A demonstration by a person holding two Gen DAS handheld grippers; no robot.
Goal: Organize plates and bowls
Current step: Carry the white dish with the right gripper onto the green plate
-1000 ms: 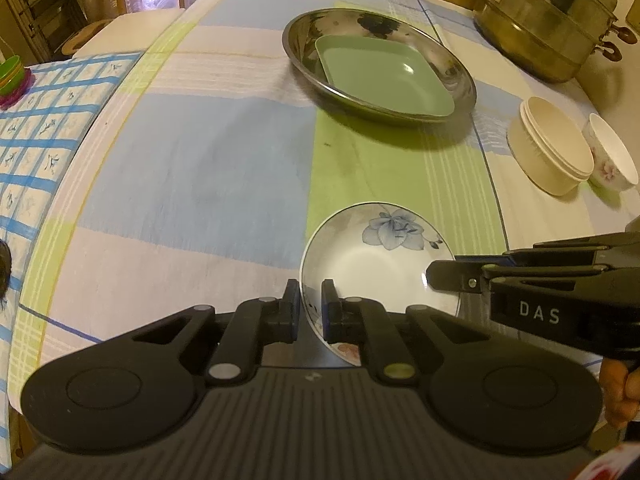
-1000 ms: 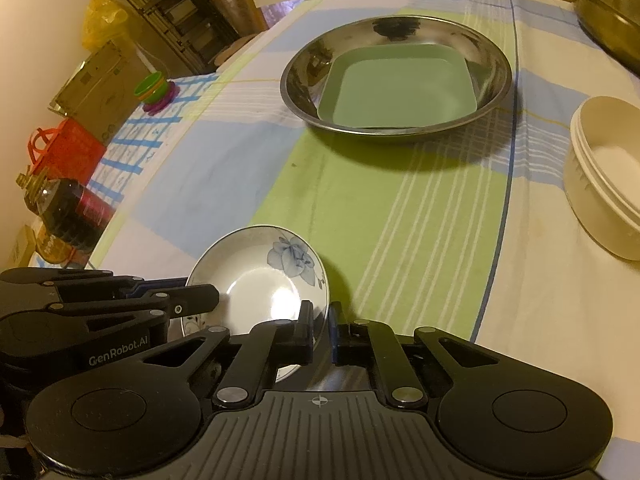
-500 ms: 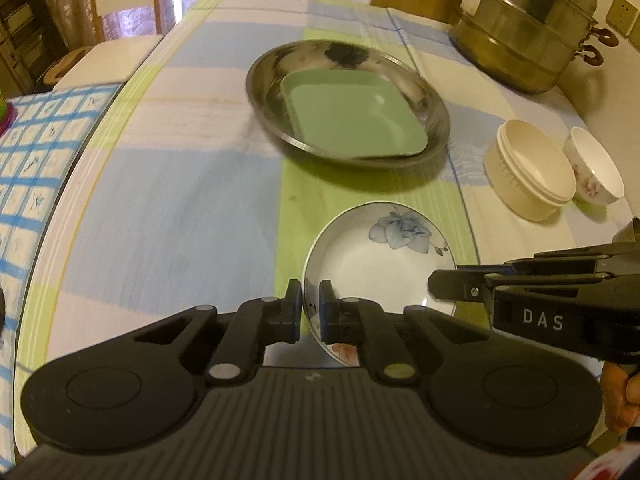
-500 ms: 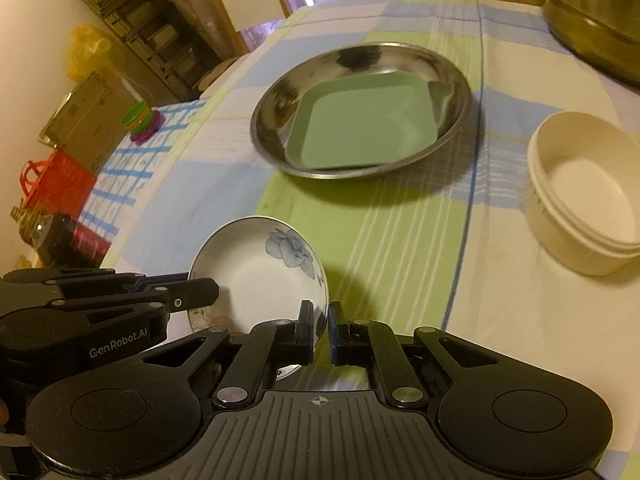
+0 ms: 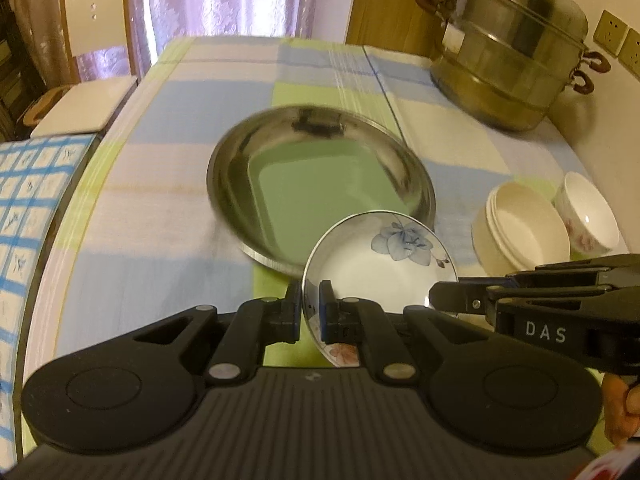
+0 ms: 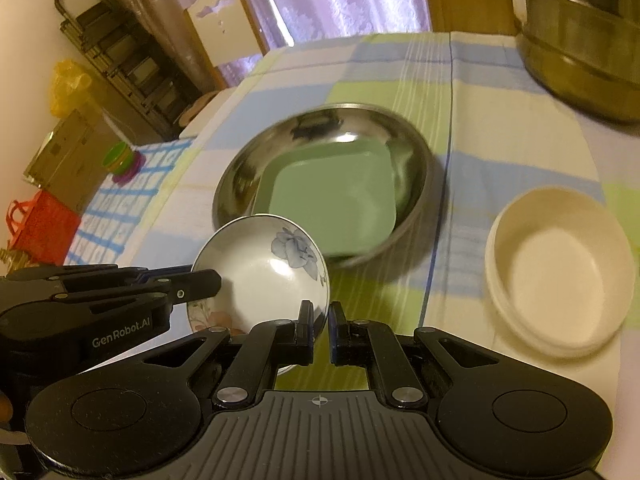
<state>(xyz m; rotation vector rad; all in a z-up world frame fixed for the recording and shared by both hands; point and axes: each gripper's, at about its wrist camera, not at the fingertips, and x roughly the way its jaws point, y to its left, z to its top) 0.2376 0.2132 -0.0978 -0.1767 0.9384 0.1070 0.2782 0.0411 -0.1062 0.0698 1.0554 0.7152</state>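
Checked tablecloth (image 5: 168, 240) bears a steel basin (image 5: 420, 184) holding a green tray (image 5: 316, 196); just before it, left gripper (image 5: 309, 312) and right gripper (image 6: 321, 330) clench opposite rims of the flowered bowl (image 5: 372, 264), apparently mid-carry, next needing level lowering onto the tray.

A small white porcelain bowl with a blue flower (image 5: 384, 256) is hanging tilted above the counter, its rim overlapping a wide stainless-steel basin (image 5: 236, 184) that is holding a square green plastic plate (image 5: 308, 196). Stacked cream bowls (image 5: 520, 232) are sitting nearby.
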